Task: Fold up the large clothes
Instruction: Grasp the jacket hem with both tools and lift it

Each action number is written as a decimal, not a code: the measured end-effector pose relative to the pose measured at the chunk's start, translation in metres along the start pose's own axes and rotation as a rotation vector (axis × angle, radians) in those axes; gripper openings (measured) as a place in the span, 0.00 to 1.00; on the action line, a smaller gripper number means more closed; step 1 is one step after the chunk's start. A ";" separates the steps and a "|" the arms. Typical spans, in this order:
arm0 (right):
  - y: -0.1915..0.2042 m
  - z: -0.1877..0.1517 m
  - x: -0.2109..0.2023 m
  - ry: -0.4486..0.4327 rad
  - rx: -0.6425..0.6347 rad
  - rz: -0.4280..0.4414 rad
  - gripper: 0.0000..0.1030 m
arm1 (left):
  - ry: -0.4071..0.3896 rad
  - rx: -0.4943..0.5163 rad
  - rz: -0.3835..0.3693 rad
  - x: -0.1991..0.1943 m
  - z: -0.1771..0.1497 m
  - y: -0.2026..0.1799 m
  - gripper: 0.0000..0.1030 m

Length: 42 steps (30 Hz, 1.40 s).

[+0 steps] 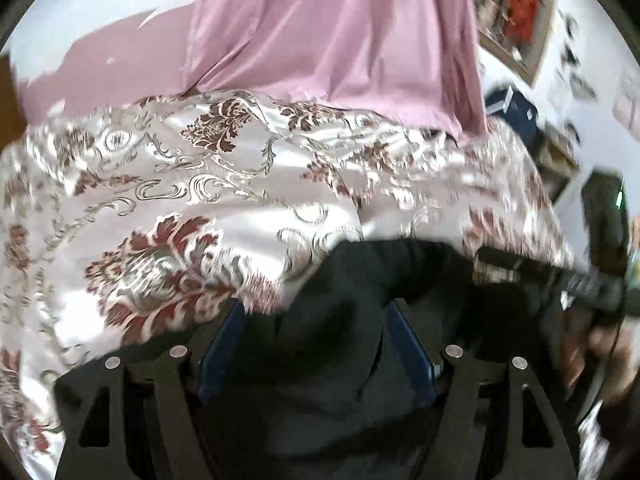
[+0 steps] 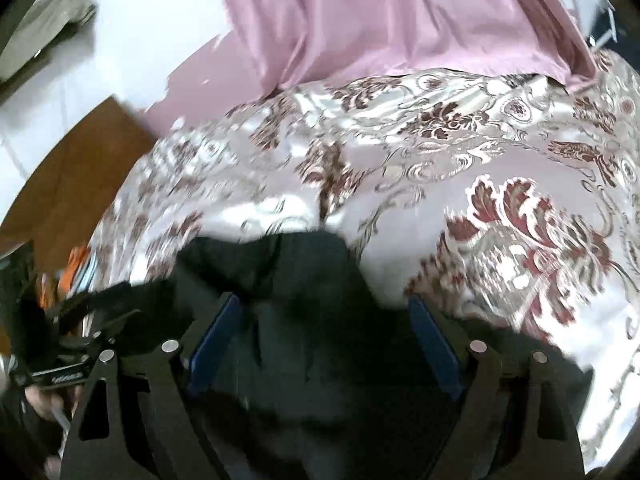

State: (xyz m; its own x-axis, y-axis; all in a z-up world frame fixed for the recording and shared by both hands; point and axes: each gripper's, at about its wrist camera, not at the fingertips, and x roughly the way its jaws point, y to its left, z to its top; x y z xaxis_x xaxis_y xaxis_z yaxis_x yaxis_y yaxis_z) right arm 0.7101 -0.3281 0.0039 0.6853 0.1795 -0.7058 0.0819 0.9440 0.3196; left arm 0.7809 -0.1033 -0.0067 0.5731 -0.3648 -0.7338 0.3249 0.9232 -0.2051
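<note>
A dark, near-black garment fills the bottom middle of the left wrist view, over a shiny floral bedspread. My left gripper has its blue-padded fingers spread, with the dark cloth bunched between them. In the right wrist view the same dark garment lies between the spread blue fingers of my right gripper. Whether either gripper pinches the cloth is hidden by the folds. The other gripper shows at the right edge of the left wrist view and at the left edge of the right wrist view.
A pink satin sheet hangs or lies beyond the bedspread, also in the right wrist view. A wooden board and white tiled floor lie at left. A khaki cloth lies far left. Cluttered items are at the upper right.
</note>
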 end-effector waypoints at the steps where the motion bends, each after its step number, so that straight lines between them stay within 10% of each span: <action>1: -0.001 0.005 0.013 0.010 0.017 -0.001 0.64 | 0.022 -0.007 0.000 0.009 0.007 0.001 0.69; 8: -0.002 0.019 0.058 0.092 0.059 -0.038 0.54 | 0.137 -0.019 0.085 0.057 0.027 -0.009 0.63; 16: -0.007 0.016 0.058 0.058 0.090 -0.068 0.09 | 0.102 -0.190 0.004 0.056 0.028 0.001 0.10; 26: -0.007 -0.001 -0.021 -0.093 0.022 0.051 0.05 | -0.062 -0.257 -0.157 -0.023 0.002 0.037 0.06; 42: -0.005 -0.062 -0.092 -0.056 -0.204 0.111 0.05 | -0.010 -0.166 -0.283 -0.076 -0.078 0.045 0.05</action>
State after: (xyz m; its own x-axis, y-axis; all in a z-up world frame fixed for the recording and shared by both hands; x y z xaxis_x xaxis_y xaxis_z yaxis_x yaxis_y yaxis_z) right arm 0.6021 -0.3325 0.0276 0.7212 0.2748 -0.6359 -0.1398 0.9568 0.2549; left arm 0.6933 -0.0246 -0.0107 0.4854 -0.6103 -0.6260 0.3457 0.7916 -0.5038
